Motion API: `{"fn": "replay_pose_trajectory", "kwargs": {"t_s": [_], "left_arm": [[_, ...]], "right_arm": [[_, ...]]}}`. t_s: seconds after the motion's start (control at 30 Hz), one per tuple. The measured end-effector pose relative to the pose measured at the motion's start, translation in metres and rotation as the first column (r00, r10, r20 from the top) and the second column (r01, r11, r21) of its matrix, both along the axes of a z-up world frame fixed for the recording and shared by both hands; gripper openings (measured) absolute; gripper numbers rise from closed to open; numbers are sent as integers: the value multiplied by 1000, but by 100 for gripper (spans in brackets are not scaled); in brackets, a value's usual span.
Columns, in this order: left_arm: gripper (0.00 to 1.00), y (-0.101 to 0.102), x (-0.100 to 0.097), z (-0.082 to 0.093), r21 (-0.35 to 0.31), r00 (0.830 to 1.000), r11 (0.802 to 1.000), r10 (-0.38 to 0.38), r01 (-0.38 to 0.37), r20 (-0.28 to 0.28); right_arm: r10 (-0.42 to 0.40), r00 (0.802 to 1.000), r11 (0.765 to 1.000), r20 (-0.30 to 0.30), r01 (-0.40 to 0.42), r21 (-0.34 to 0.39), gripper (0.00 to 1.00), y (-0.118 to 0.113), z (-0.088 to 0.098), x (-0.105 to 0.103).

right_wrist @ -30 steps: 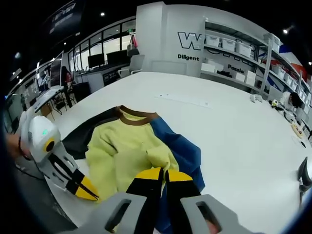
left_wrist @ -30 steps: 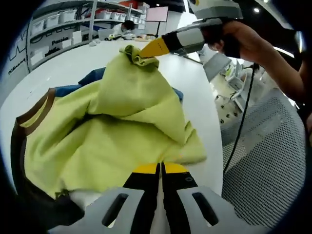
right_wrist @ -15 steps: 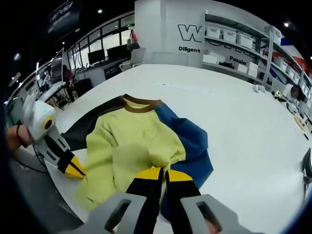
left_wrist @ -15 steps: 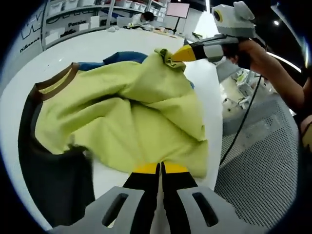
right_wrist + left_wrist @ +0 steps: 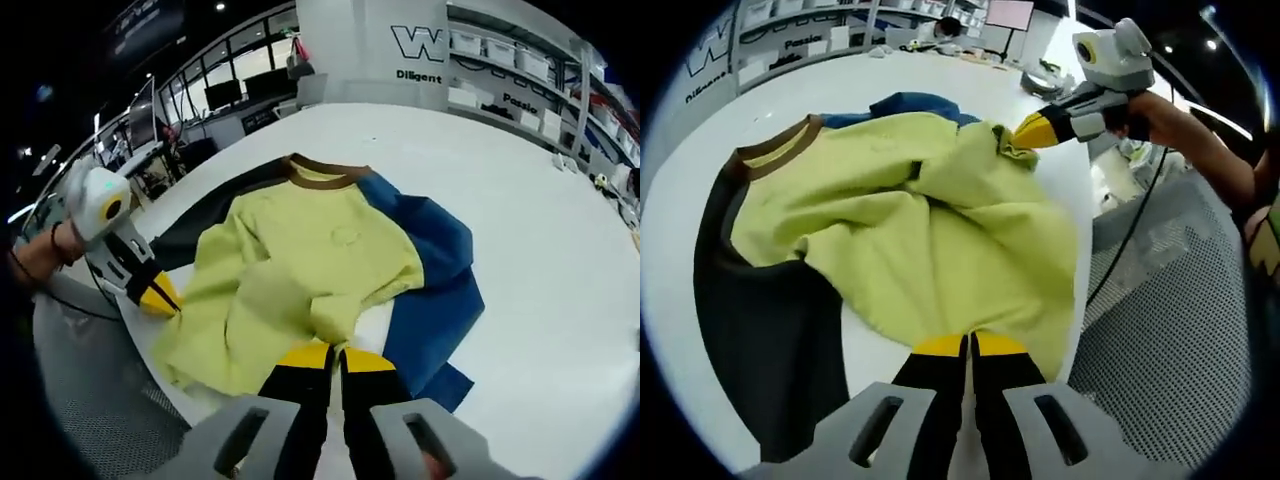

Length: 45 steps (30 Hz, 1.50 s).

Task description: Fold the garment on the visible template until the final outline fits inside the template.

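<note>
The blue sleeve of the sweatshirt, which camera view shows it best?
The right gripper view: the blue sleeve lies spread full length on the white table beside the yellow body. The left gripper view catches a small blue patch behind the yellow fabric.

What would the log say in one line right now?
left gripper: shut on shirt hem | right gripper: shut on hem | shirt: on table, unfolded
</note>
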<state>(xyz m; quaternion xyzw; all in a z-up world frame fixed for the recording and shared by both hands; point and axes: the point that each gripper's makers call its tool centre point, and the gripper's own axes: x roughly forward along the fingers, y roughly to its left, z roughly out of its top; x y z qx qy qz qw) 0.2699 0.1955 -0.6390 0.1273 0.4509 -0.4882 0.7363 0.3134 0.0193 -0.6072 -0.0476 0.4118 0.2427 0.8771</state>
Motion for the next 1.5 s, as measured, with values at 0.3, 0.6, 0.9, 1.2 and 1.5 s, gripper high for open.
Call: {"fn": "replay_pose_trajectory", "kwargs": {"t_s": [0.3, 0.6, 0.9, 1.2, 1.5], "left_arm": [[0, 18, 4, 0, 26, 999, 999, 38, -38, -8], [0, 32, 8, 0, 37, 993, 993, 116, -115, -11], [0, 56, 12, 0, 87, 985, 981, 175, -173, -7], [0, 70, 9, 0, 167, 987, 973, 155, -158, 29], [0, 84, 7, 0, 243, 985, 954, 167, -175, 54]], "right_arm": [[101, 989, 993, -112, -93, 72, 0, 10, -11, -19], [255, 946, 966, -201, -238, 103, 0, 20, -16, -37], [378, 881, 917, -284, -398, -15, 0, 15, -17, -45], [462, 798, 849, -387, -524, -69, 0, 7, -19, -68], [411, 803, 863, -432, -495, -99, 0, 1, -9, -70]]}}
